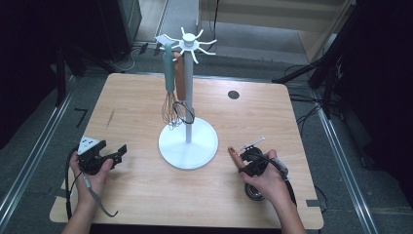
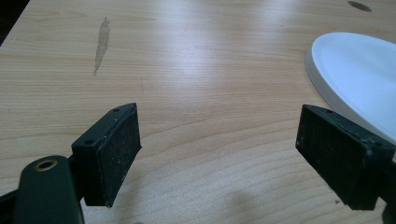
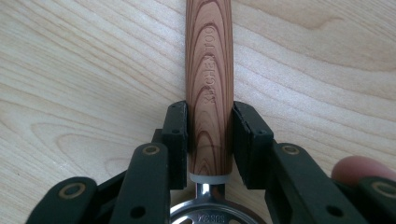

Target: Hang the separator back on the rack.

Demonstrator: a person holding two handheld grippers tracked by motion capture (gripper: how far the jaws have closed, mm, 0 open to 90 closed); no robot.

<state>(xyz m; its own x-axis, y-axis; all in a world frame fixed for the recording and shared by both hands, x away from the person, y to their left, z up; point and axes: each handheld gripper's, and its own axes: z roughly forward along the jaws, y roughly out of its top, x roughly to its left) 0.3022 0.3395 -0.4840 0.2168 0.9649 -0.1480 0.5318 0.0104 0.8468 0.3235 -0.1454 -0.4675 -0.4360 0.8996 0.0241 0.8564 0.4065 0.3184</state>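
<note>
The wooden handle (image 3: 209,88) of a metal kitchen utensil lies on the table (image 1: 136,195) at the person's right, clamped between the right gripper's (image 3: 209,140) jaws. The right gripper view alone shows lettering stamped on the handle. The left gripper (image 2: 219,154) rests wide apart, holding nothing, near the white stand's base (image 2: 359,70). The high view shows a whisk (image 1: 170,92) hanging on that stand.

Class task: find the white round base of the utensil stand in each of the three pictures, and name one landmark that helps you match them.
High view: the white base sits mid-table, between the two hands.
Left gripper view: its rim curves in at the upper right edge, beyond the open jaws.
Right gripper view: not in this picture; the jaws are shut on a wooden handle.
Shared landmark: the pale wooden table.
</note>
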